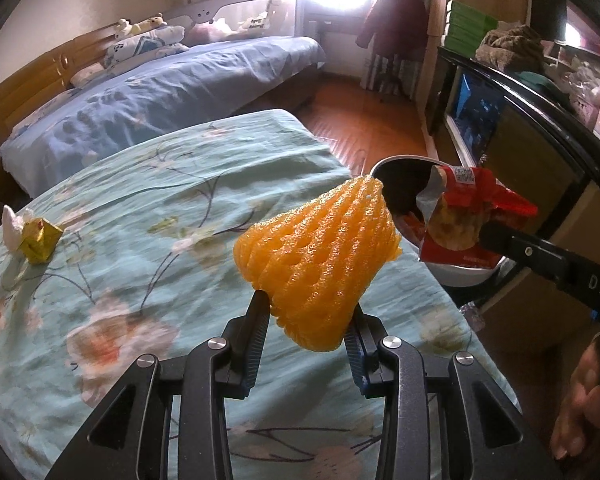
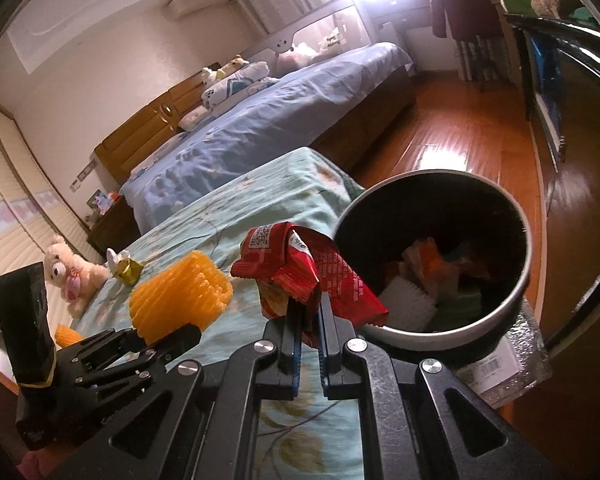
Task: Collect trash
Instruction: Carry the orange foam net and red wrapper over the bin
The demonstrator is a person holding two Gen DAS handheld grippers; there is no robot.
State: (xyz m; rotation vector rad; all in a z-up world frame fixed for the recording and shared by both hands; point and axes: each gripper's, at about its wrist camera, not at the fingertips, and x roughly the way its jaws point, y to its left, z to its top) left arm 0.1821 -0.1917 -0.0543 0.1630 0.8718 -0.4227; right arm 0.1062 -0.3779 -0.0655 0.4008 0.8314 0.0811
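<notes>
While left tongs (image 1: 308,320) clamp the foam net (image 1: 320,264) and right tongs (image 2: 310,312) clamp the wrapper (image 2: 308,272), release only once each is over the bin (image 2: 432,332).

Sunlit bedroom: blue-sheeted bed (image 1: 160,92) (wooden headboard (image 2: 148,132)), glossy wood floor (image 2: 460,132)

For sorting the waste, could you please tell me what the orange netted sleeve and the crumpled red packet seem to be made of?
Orange netted sleeve: soft foam mesh, matte, judging by its puffy open lattice. Crumpled red packet: thin printed plastic film, glossy, with sharp creases and a silvery inner face; possibly foil-lined.
</notes>
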